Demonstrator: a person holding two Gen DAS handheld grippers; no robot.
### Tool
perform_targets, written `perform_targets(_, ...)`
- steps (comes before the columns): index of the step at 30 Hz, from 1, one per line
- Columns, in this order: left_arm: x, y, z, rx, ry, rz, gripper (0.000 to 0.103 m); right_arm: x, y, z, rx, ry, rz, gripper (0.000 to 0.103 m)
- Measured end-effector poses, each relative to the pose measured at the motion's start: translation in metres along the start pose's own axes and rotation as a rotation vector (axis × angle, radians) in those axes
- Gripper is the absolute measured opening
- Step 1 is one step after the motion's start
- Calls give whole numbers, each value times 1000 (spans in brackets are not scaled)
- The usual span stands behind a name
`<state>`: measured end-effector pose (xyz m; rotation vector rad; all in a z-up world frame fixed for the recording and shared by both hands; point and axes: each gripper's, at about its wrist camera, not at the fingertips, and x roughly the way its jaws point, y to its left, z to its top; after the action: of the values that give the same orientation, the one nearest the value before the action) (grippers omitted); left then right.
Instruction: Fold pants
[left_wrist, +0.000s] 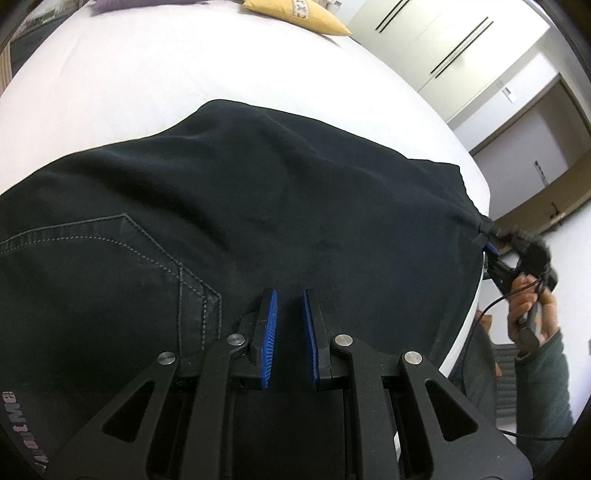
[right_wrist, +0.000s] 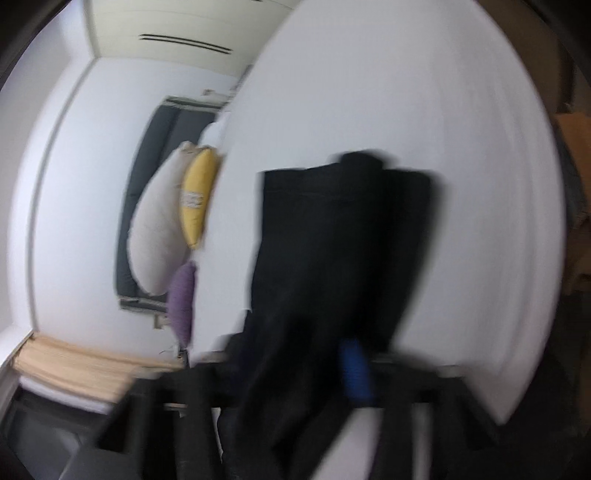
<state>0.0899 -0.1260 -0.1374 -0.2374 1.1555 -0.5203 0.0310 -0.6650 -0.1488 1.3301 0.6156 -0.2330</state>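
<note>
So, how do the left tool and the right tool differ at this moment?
The left tool is open, its blue pads apart with nothing between them; the right tool is shut on a corner of the black pants. The left tool hovers over the middle of the pants near the pocket stitching; the right tool pulls the fabric taut at the edge of the white bed. Both have black frames and blue pads.

A bed (left_wrist: 147, 92) covered by a white sheet is seen filling most of both views. At its head, a yellow cushion (right_wrist: 197, 197), a pale pillow (right_wrist: 159, 229) and a purple cushion (right_wrist: 181, 301) are propped together. White wardrobe doors (left_wrist: 436, 40) (with long dark handle slots) are visible beyond, beside a brown-framed doorway (left_wrist: 535, 147).
</note>
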Motion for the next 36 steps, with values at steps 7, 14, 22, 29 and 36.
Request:
perform_targets(7, 1, 1, -1, 7, 0, 10, 14, -60, -23, 28, -39, -132, -119, 9)
perform_targets(14, 6, -20, -5, 61, 7, 42, 14, 21, 94, -58, -493, 273, 103, 9)
perform_targets(22, 7, -20, -10, 101, 20, 48, 14, 68, 52, -62, -436, 437, -169, 0)
perform_targets(29, 7, -17, -13, 86, 9, 31, 14, 5, 47, -31, -327, 319, -50, 33)
perform_targets(36, 7, -15, -14, 64, 2, 27, 14, 22, 25, -48, -205, 359, -12, 41)
